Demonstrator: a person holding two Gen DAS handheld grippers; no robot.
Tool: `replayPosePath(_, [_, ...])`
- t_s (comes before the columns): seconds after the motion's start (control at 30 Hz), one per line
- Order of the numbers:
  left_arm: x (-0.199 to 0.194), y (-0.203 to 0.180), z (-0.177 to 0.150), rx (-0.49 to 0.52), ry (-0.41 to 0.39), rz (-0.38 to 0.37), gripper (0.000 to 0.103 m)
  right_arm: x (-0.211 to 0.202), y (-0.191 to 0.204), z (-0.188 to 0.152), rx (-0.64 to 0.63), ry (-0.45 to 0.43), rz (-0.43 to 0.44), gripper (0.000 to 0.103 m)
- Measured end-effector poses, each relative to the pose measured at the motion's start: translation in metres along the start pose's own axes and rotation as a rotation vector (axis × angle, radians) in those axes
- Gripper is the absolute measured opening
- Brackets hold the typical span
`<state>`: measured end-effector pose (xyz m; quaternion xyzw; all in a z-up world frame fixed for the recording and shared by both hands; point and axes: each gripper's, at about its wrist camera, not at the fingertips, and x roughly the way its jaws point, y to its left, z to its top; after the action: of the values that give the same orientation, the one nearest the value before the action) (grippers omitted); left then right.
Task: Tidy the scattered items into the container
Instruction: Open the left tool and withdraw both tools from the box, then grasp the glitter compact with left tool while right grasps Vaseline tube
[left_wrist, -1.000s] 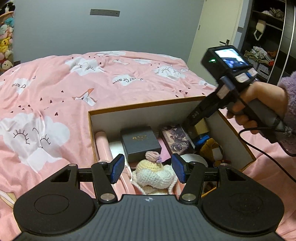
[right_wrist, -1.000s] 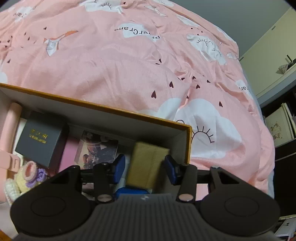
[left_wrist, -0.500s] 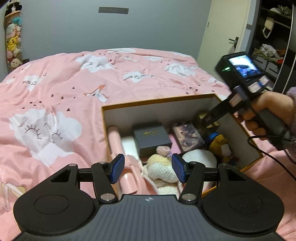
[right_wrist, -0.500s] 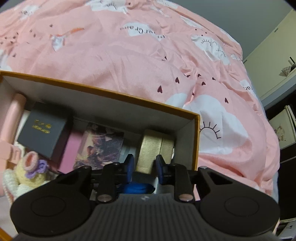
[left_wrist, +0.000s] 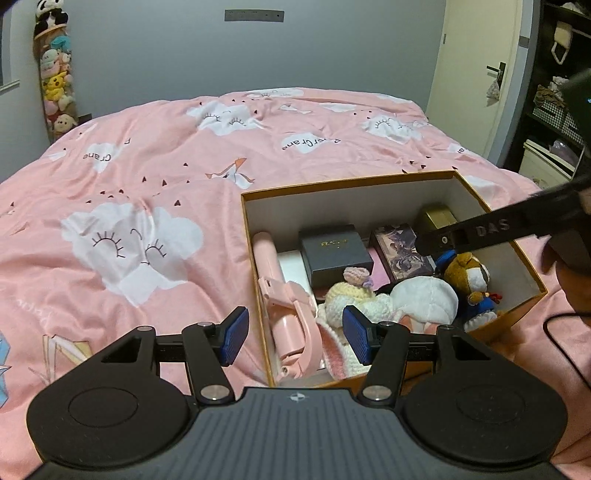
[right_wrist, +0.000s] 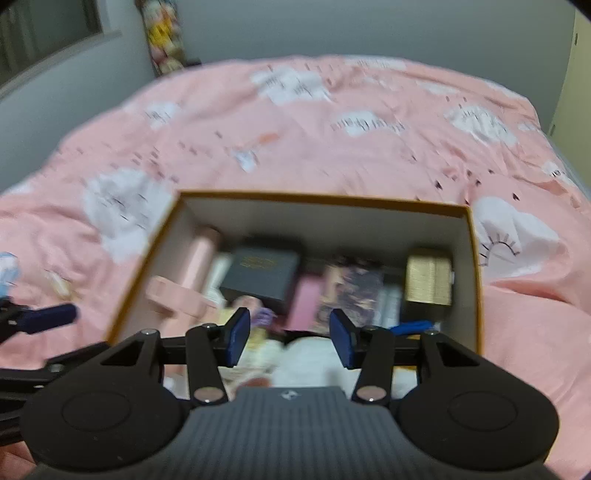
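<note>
Nearest in the left wrist view, the left gripper (left_wrist: 293, 338) has its jaws spread with nothing pinched between them; it hangs over the near left corner of the container (left_wrist: 354, 188), an orange-rimmed box standing on the pink bedcover (left_wrist: 147, 177). Behind the pads lie a pink folding handle (left_wrist: 288, 314) and a knitted doll (left_wrist: 351, 291), then at about 2 o'clock a white plush (left_wrist: 424, 295) and a brown plush toy (left_wrist: 467, 273). Further back stand a dark box (left_wrist: 334, 251), a picture card box (left_wrist: 400, 247) and, in the far right corner, a gold box (left_wrist: 437, 218).

Only this view shows the right gripper from outside: its black arm crosses the box rim from 3 o'clock, and the person's hand is mostly cut off.

The right wrist view is blurred. It shows the right gripper (right_wrist: 288, 338) with jaws opening and nothing between them, above the box contents. The gold box (right_wrist: 428, 280) stands free at 1 o'clock, and a blue pad of the left gripper (right_wrist: 48, 317) shows at 9 o'clock.
</note>
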<state>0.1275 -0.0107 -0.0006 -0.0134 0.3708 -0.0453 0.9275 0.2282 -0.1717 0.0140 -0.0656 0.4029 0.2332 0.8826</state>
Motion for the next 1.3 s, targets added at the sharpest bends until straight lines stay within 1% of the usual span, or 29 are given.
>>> replayPosePath(0.13, [-0.010, 0.004, -0.004, -0.009, 0.001, 0.017, 0.067, -0.019, 0.014, -0.017, 0.020, -0.091, 0.040, 0.061])
replayPosePath(0.23, [-0.017, 0.009, -0.009, -0.035, 0.002, 0.026, 0.066, -0.028, 0.025, -0.028, 0.015, -0.116, 0.077, 0.061])
replayPosePath(0.37, [-0.025, 0.019, -0.017, -0.082, 0.012, 0.035, 0.067, -0.037, 0.045, -0.044, -0.030, -0.163, 0.112, 0.061])
replayPosePath(0.43, [-0.028, 0.024, -0.021, -0.106, 0.020, 0.049, 0.067, -0.037, 0.053, -0.050, -0.042, -0.159, 0.141, 0.061])
replayPosePath(0.5, [-0.030, 0.030, -0.025, -0.130, 0.033, 0.062, 0.067, -0.038, 0.062, -0.057, -0.056, -0.146, 0.175, 0.063])
replayPosePath(0.53, [-0.031, 0.033, -0.027, -0.141, 0.039, 0.068, 0.067, -0.038, 0.067, -0.061, -0.066, -0.139, 0.186, 0.065])
replayPosePath(0.67, [-0.036, 0.044, -0.036, -0.167, 0.063, 0.104, 0.067, -0.035, 0.081, -0.075, -0.112, -0.103, 0.212, 0.071])
replayPosePath(0.73, [-0.037, 0.049, -0.041, -0.178, 0.089, 0.117, 0.066, -0.032, 0.087, -0.082, -0.137, -0.069, 0.213, 0.072])
replayPosePath(0.83, [-0.038, 0.054, -0.050, -0.193, 0.132, 0.113, 0.067, -0.021, 0.094, -0.092, -0.162, 0.001, 0.195, 0.073])
replayPosePath(0.97, [-0.037, 0.061, -0.060, -0.180, 0.193, 0.127, 0.067, -0.006, 0.098, -0.105, -0.168, 0.085, 0.189, 0.073])
replayPosePath(1.03, [-0.034, 0.065, -0.066, -0.178, 0.230, 0.130, 0.067, 0.003, 0.100, -0.111, -0.181, 0.115, 0.166, 0.073])
replayPosePath(1.13, [-0.028, 0.073, -0.074, -0.206, 0.278, 0.124, 0.066, 0.013, 0.102, -0.117, -0.207, 0.149, 0.148, 0.072])
replayPosePath(1.23, [-0.020, 0.078, -0.078, -0.234, 0.309, 0.120, 0.066, 0.023, 0.099, -0.117, -0.178, 0.190, 0.192, 0.067])
replayPosePath(1.3, [-0.014, 0.079, -0.079, -0.232, 0.323, 0.122, 0.067, 0.030, 0.100, -0.115, -0.171, 0.213, 0.208, 0.067])
